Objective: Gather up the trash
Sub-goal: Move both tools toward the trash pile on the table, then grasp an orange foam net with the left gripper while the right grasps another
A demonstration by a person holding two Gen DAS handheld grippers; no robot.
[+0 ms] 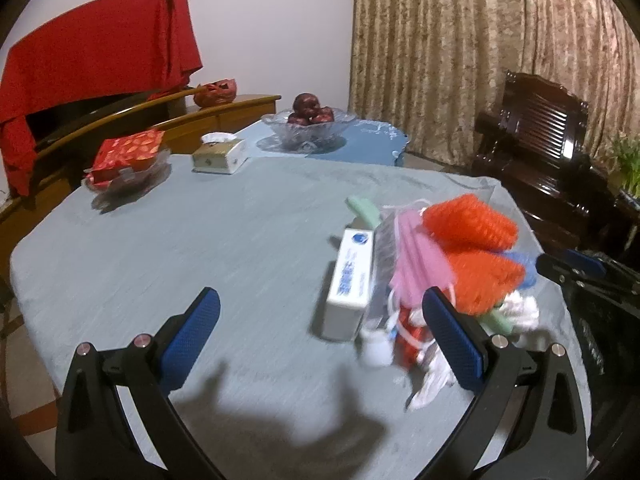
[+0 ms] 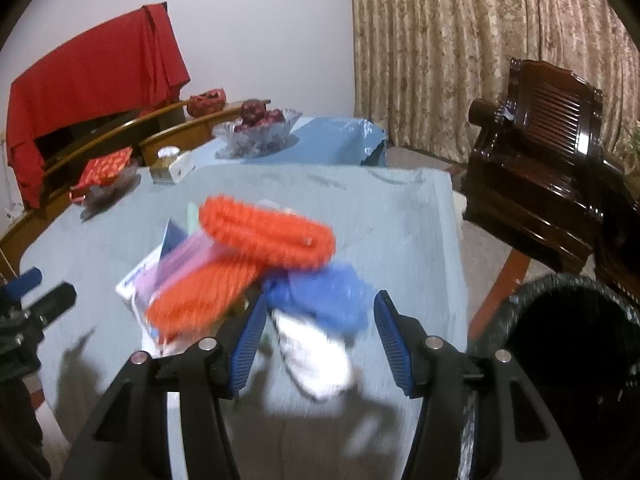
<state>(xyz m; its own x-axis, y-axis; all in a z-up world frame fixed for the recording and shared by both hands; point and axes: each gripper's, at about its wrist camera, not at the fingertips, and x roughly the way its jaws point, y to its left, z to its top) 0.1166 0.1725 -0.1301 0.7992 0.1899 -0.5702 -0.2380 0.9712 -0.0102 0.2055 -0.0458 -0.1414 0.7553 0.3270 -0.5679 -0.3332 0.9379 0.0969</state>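
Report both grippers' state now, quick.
Left gripper: open, holding nothing, beside the white box.
Right gripper: open around the white crumpled item, not gripping it.

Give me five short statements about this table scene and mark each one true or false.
1. Both grippers, left gripper and right gripper, are open. True.
2. The trash pile holds two orange net pieces. True.
3. The glass fruit bowl is empty. False: it holds dark red fruit.
4. The white box lies beside the pile. True.
5. The tissue box sits inside the black bin. False: it stands on the table.
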